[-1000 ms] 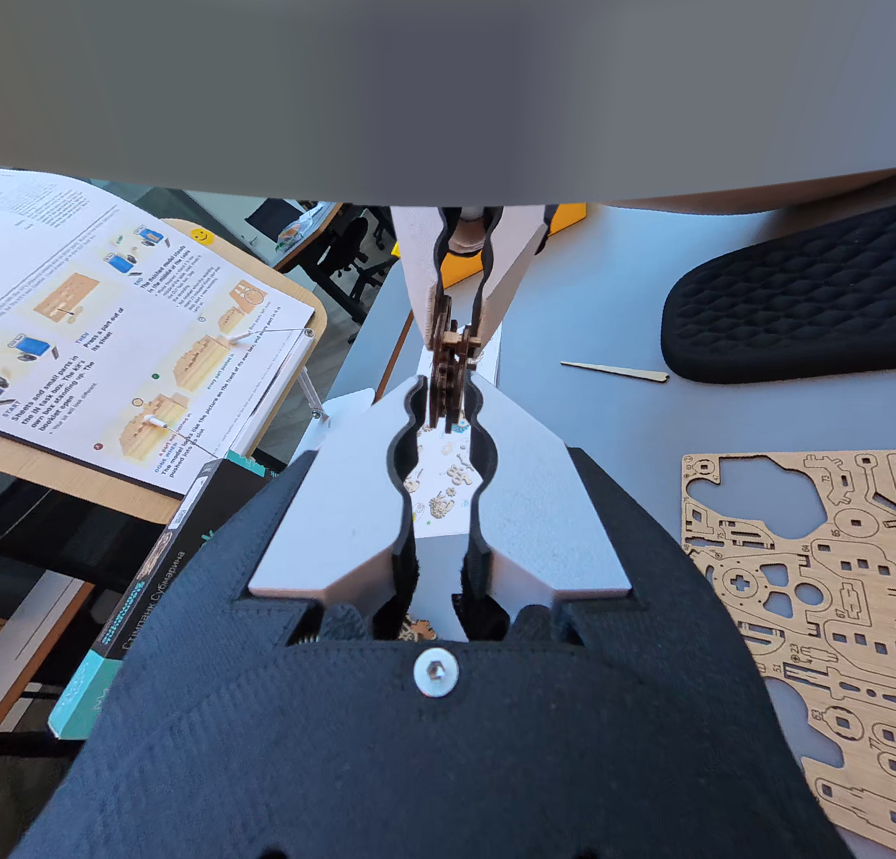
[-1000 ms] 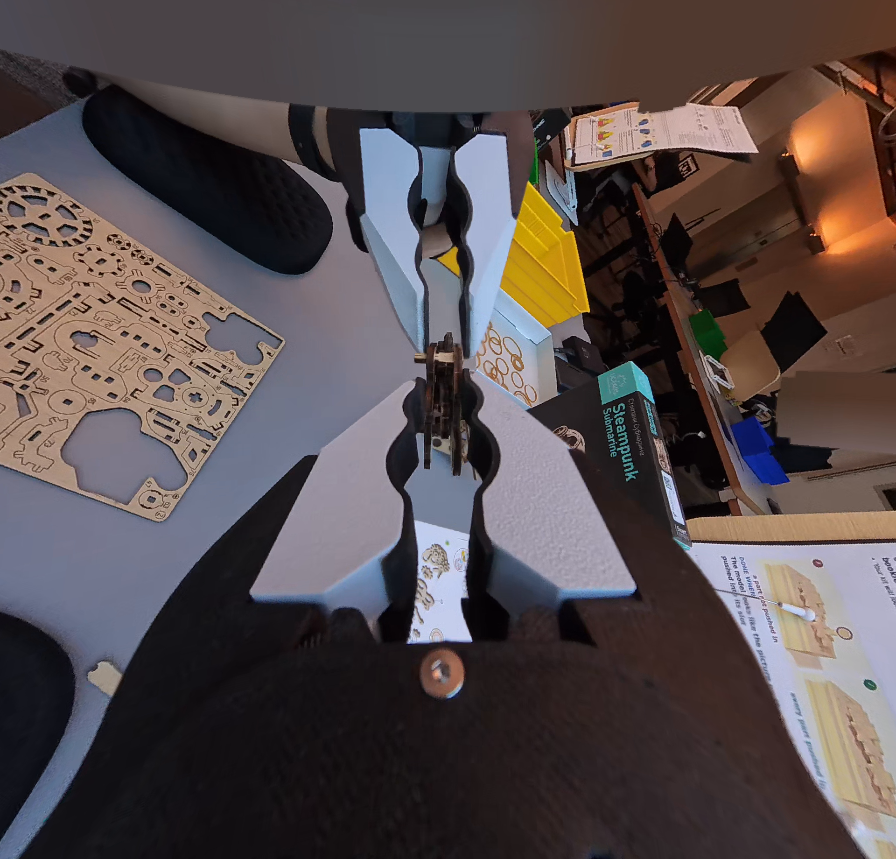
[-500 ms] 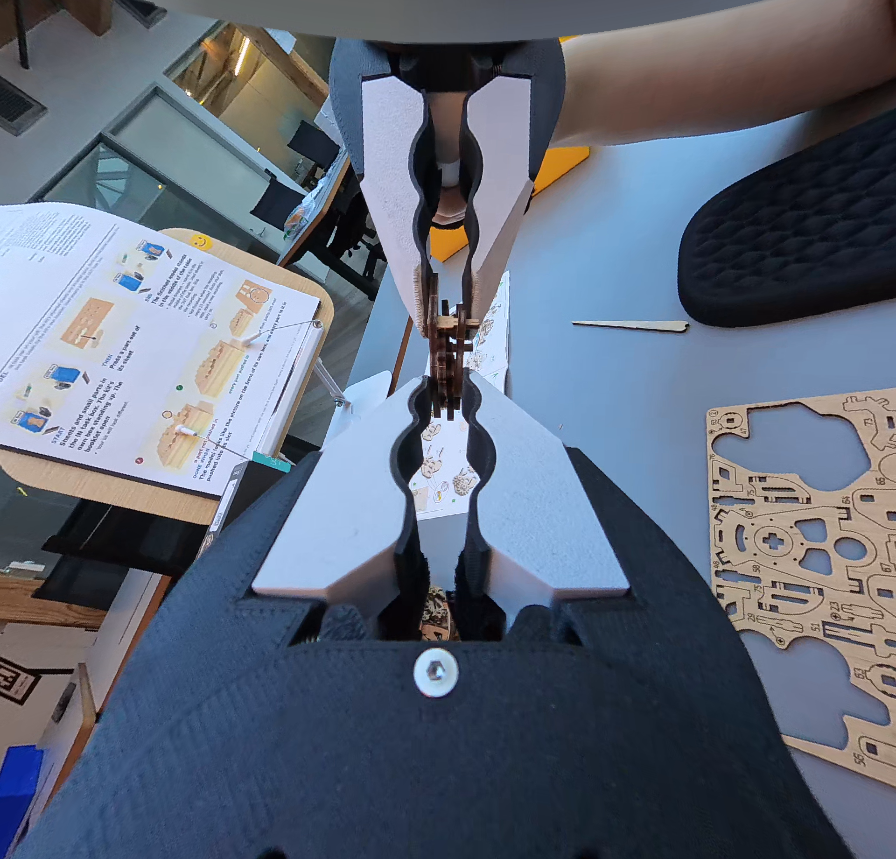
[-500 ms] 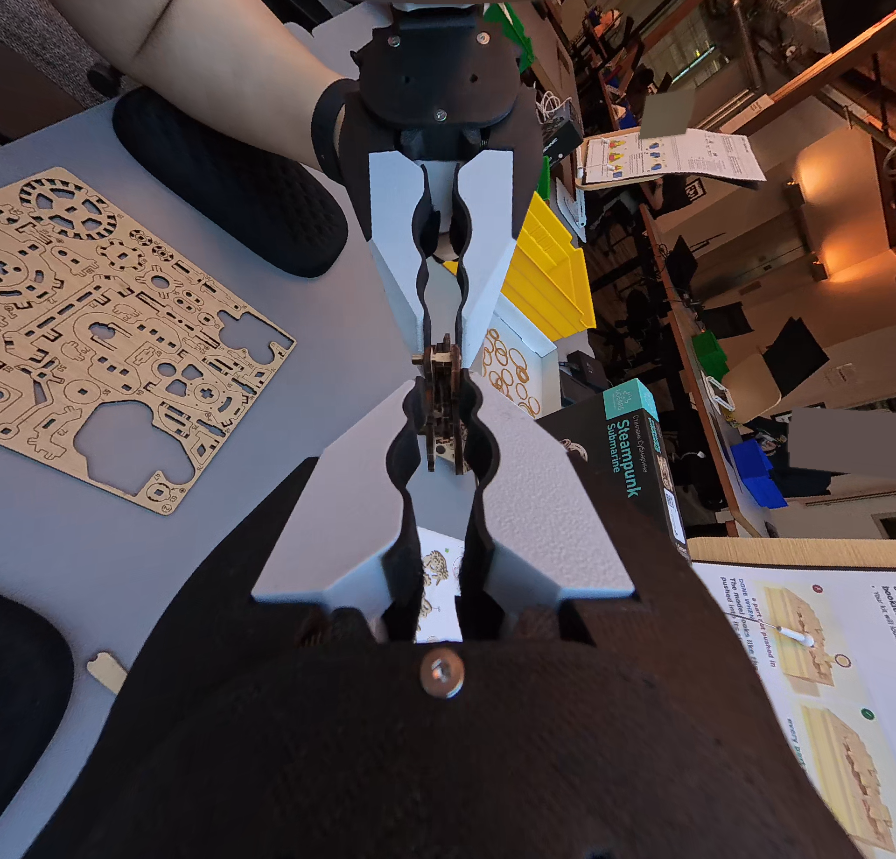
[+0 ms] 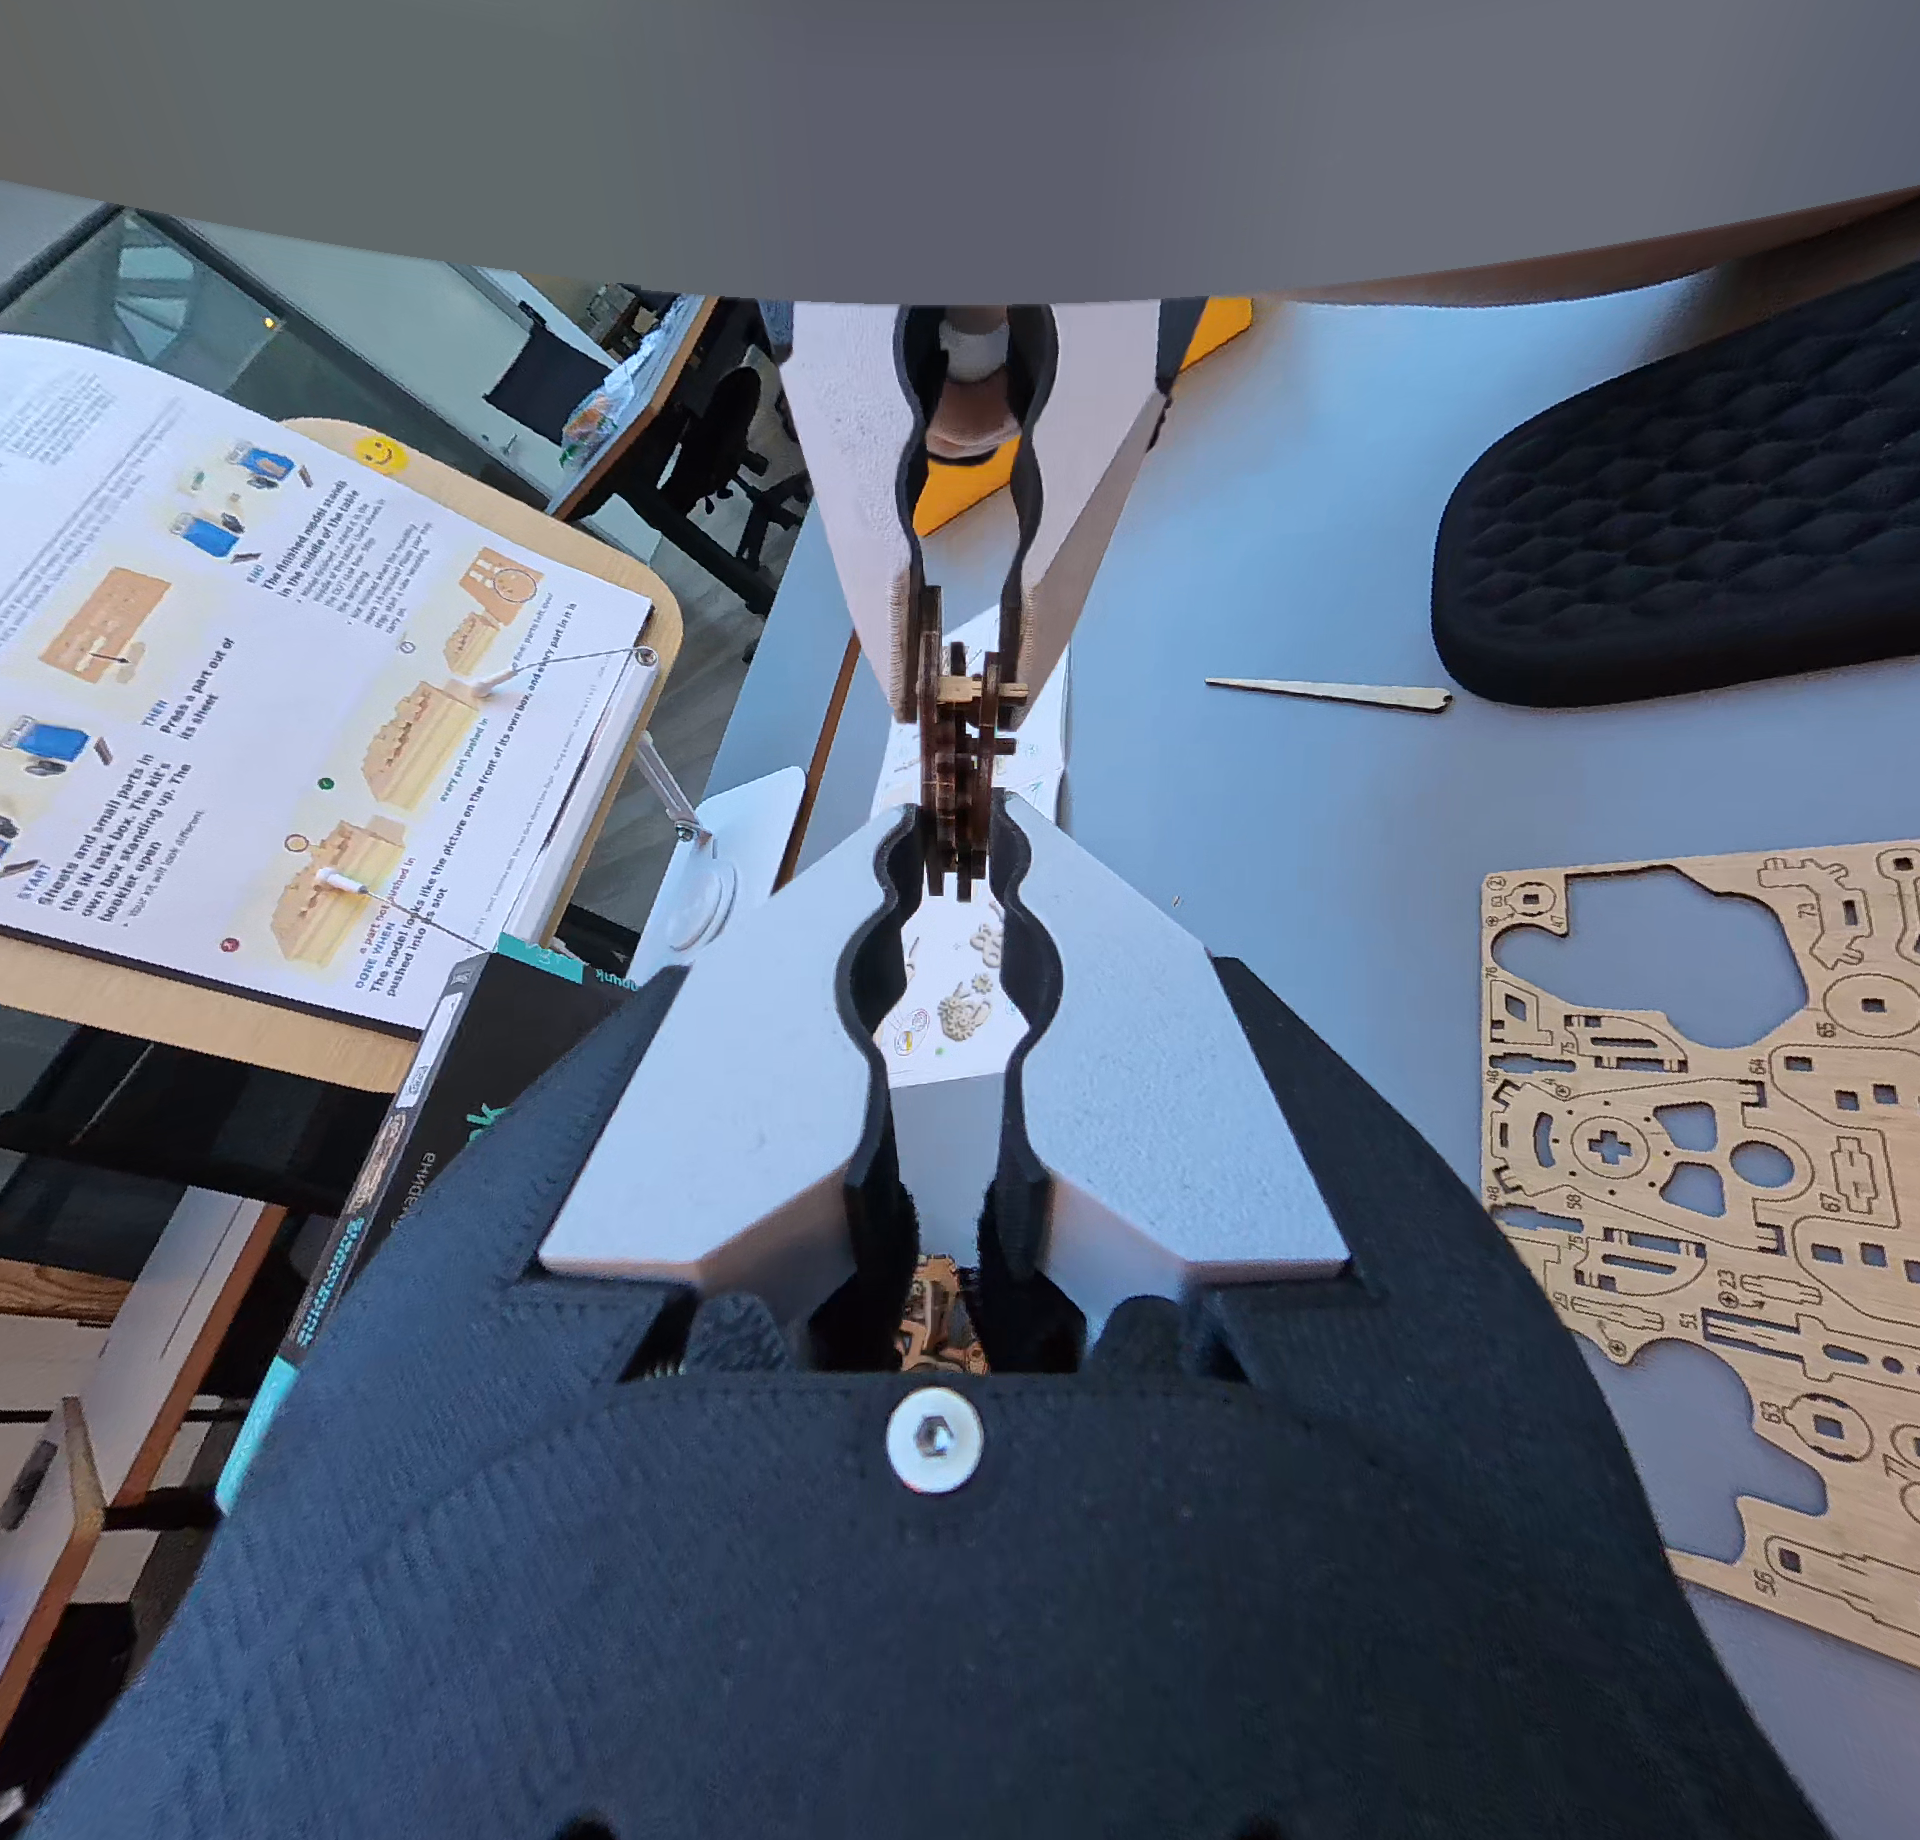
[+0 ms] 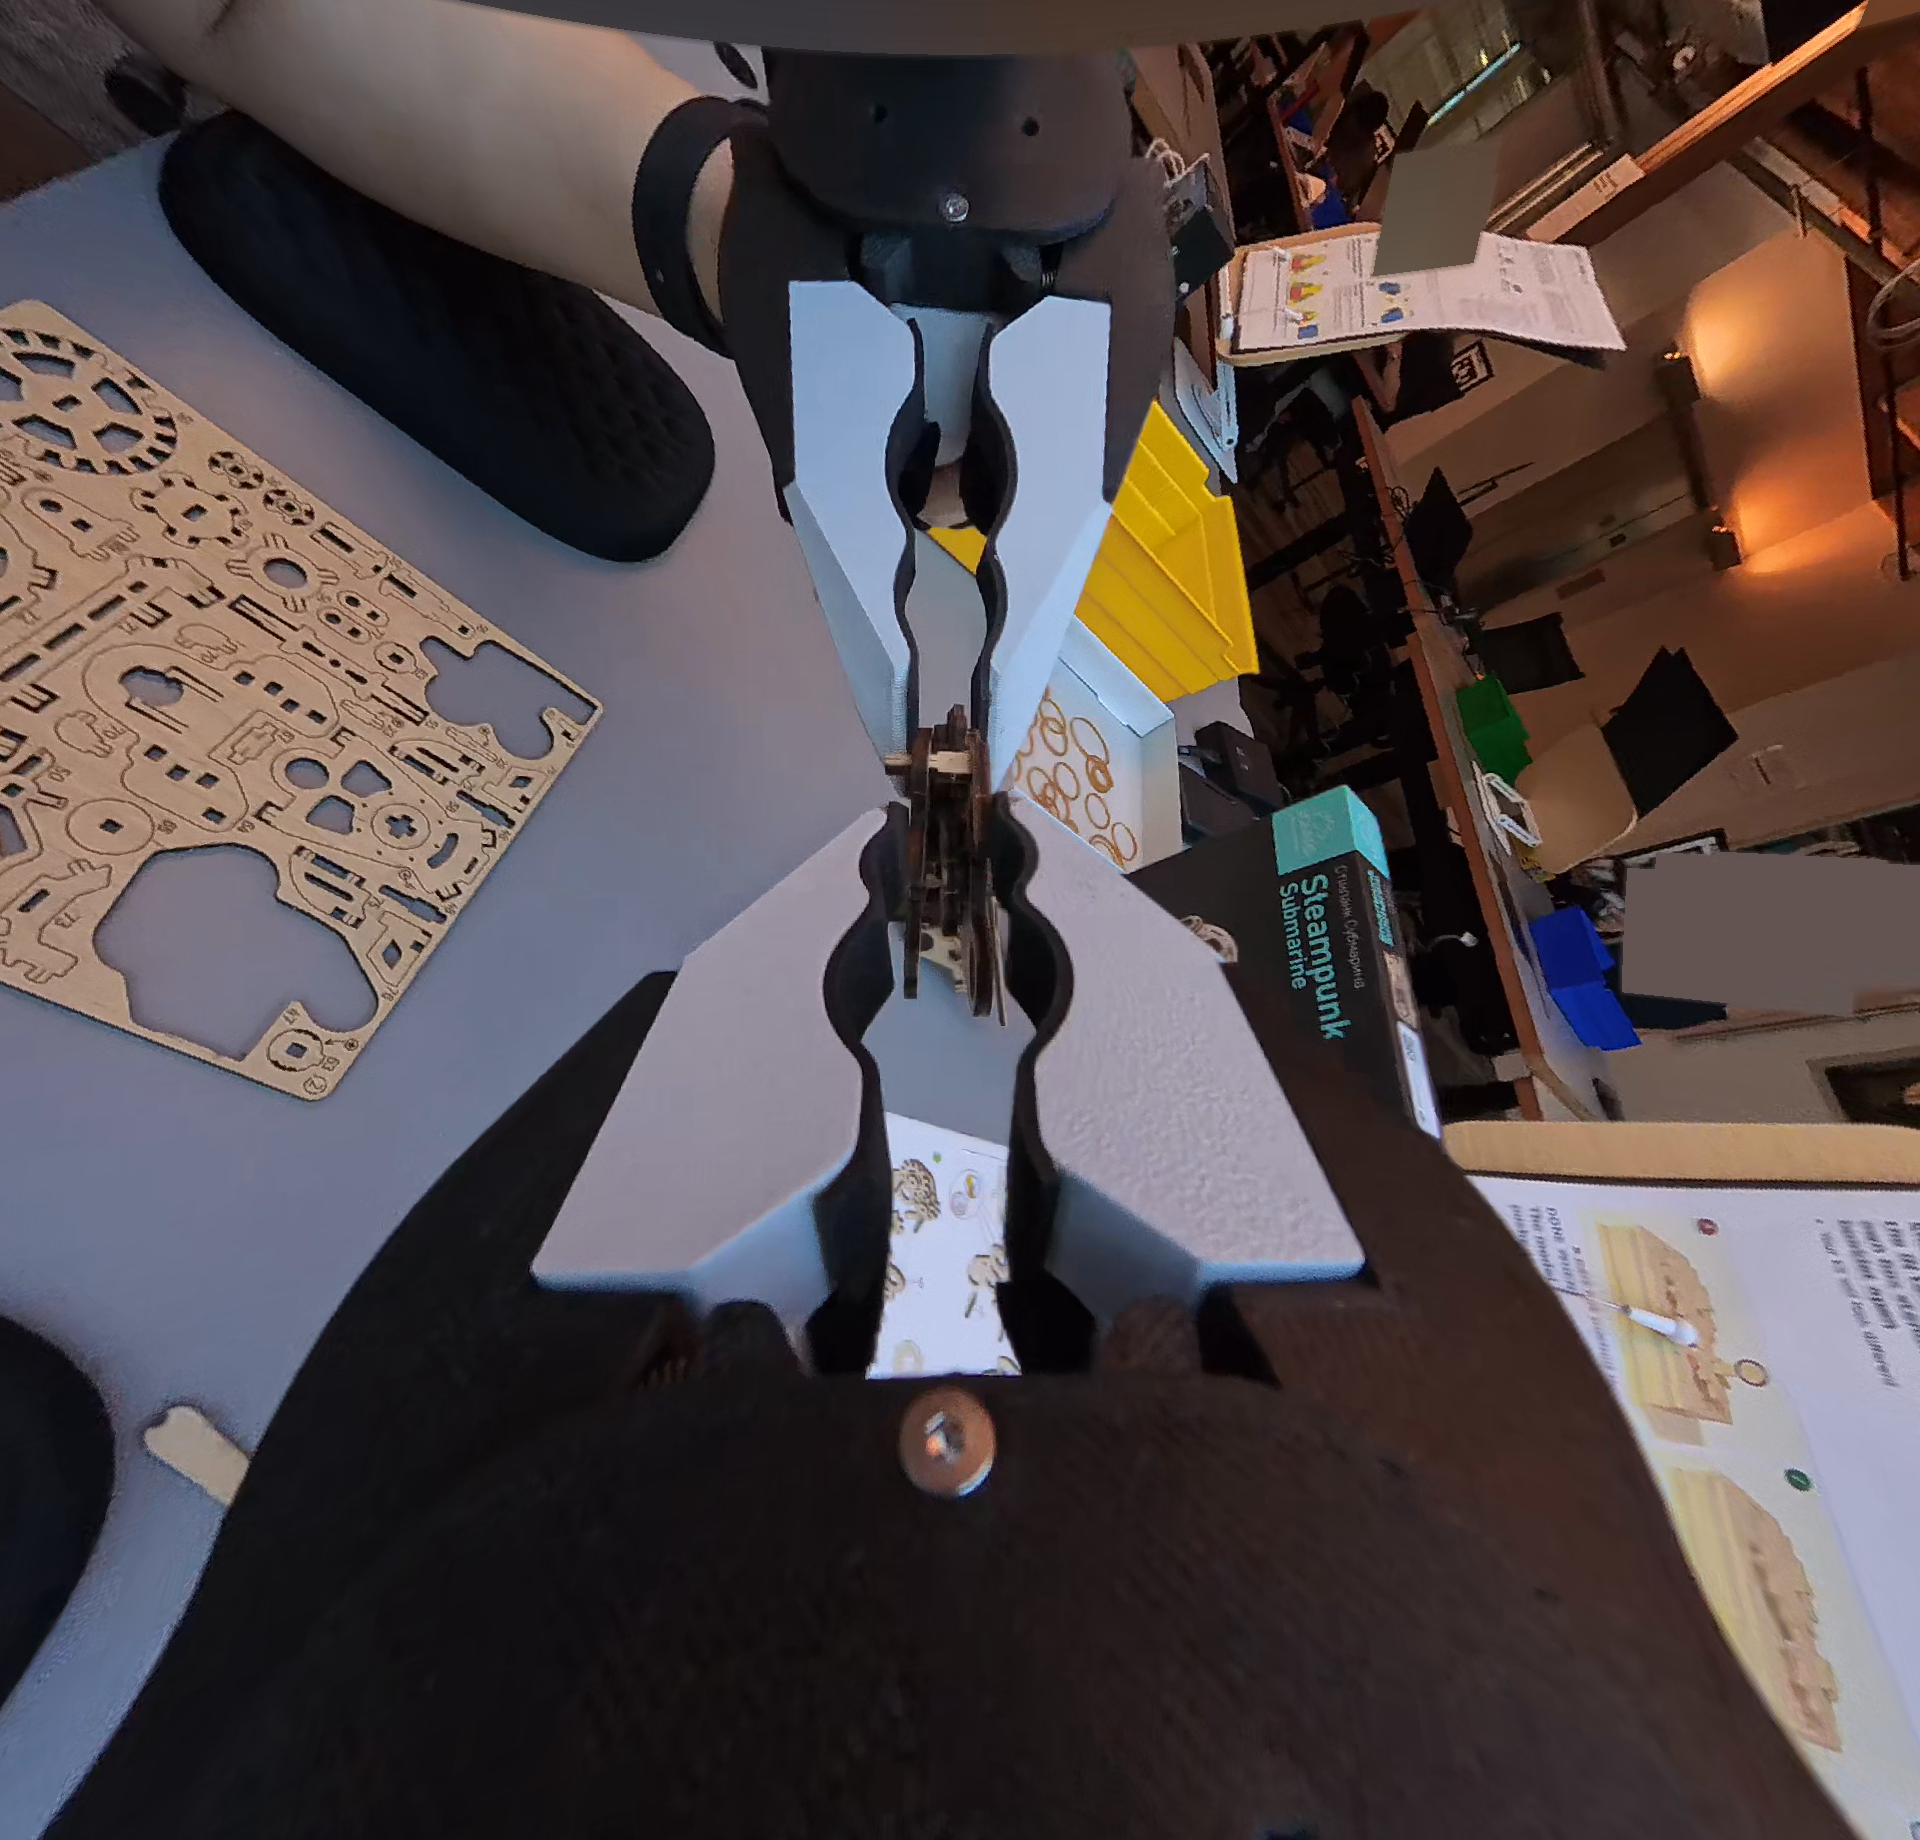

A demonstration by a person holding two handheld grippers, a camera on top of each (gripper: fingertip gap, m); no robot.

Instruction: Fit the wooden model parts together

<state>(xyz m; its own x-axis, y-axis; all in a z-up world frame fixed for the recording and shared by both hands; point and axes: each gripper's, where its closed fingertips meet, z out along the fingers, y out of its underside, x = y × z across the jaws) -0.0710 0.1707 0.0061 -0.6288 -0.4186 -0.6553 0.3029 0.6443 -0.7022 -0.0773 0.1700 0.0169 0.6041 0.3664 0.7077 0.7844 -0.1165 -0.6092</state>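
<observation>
The left tool (image 5: 954,834) is close to its camera, and its two tips are pinching the near end of a small wooden model piece (image 5: 958,751). The piece is made of dark thin wood layers with a pale wooden peg across them. It hangs in the air above the grey counter (image 5: 1299,855), not touching it. The right tool (image 5: 961,668) comes from the far side and points back at the left one. Its tips pinch the other end of the same piece, so the two tools meet nose to nose.

In the right wrist view it looks the same from the other side: the right tool (image 6: 945,845) pinches the wooden model piece (image 6: 943,855) and the left tool (image 6: 943,741) grips it from beyond.

Under the tools, a white sheet with small pictures (image 5: 951,1001) lies on the counter. Beside it lies a flat wooden sheet (image 5: 1704,1167) full of cut-out shapes, with some holes where parts are gone. A dark box with a teal end (image 6: 1340,938) stands near the counter edge. Farther off, a thin pointed wooden stick (image 5: 1330,694) lies near a black padded rest (image 5: 1683,523). A board holding a picture page (image 5: 281,710) stands off to the side. Yellow bins (image 6: 1174,585) sit at the far end.
</observation>
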